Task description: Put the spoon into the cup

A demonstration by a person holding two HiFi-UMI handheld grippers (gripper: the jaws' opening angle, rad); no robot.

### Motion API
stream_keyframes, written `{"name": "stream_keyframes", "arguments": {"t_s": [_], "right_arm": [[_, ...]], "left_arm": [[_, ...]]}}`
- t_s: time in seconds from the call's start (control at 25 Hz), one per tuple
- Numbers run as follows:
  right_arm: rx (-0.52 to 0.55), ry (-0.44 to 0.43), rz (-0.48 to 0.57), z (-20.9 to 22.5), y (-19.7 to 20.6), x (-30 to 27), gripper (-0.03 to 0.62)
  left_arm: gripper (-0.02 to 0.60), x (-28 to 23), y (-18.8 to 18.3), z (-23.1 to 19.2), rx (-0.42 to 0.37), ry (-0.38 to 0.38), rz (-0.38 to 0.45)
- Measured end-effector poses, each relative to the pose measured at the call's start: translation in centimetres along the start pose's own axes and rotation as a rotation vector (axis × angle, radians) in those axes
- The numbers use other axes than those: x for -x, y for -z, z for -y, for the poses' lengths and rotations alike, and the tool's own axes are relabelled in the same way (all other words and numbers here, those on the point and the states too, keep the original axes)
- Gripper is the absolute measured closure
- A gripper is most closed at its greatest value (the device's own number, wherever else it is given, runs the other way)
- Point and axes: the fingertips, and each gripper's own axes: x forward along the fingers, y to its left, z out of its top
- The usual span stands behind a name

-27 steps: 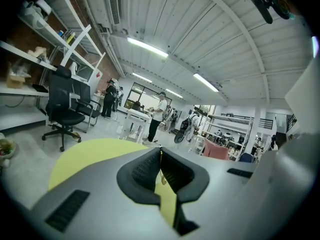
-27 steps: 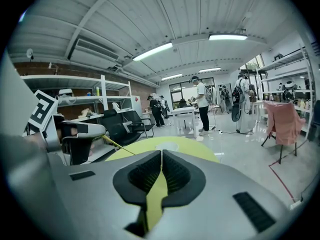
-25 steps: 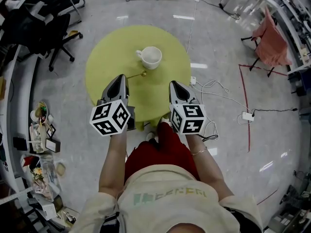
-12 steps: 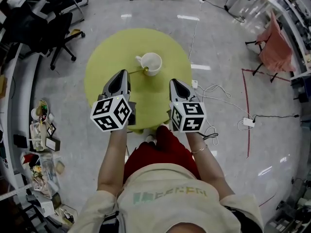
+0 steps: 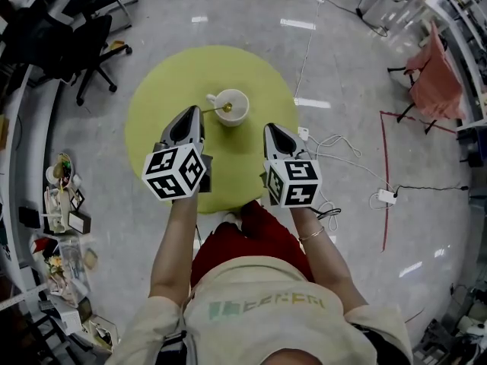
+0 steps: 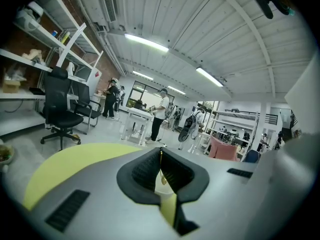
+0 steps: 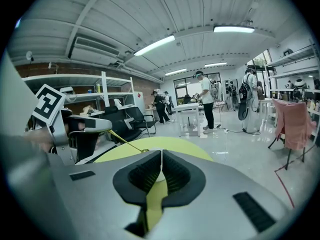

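Note:
A white cup [image 5: 231, 106] stands near the middle of the round yellow-green table [image 5: 167, 90]. A thin golden spoon [image 5: 214, 109] is held by its handle in my left gripper [image 5: 190, 115], which is shut on it. The spoon's bowl reaches over the cup's opening. In the left gripper view the spoon [image 6: 162, 176] hangs just past the shut left gripper [image 6: 160, 154]. My right gripper [image 5: 272, 131] hovers to the right of the cup, shut and holding nothing. The right gripper view shows the right gripper [image 7: 161, 154] closed, with the left gripper [image 7: 75, 126] and the spoon [image 7: 126, 144] at its left.
Black office chairs [image 5: 84, 29] stand at the upper left. Cables and a power strip [image 5: 386, 197] lie on the floor to the right. A chair draped in pink cloth [image 5: 434, 82] is at the far right. Clutter lines a bench [image 5: 61, 196] on the left. People stand far off [image 7: 206, 101].
My left gripper has carried the spoon forward. Its bowl has gone from beside the cup's near rim to over the cup's opening. The right gripper has barely moved.

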Motion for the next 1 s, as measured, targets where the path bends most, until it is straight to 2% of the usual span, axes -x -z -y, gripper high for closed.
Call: {"name": "stream_keyframes", "arguments": {"t_s": [0.4,1.0], "right_arm": [[-0.025,-0.010,-0.052,2.9,0.8,-3.4,0.557],[-0.038,-0.044,-0.111,4.3,1.6,-7.2,0.557]], "left_arm": [[0.558,-4.6,1.7,-0.4,0.004,-0.030,-0.059],[0.558,-8.6,4.8,-1.2,0.042,-0.054,-0.153]]}}
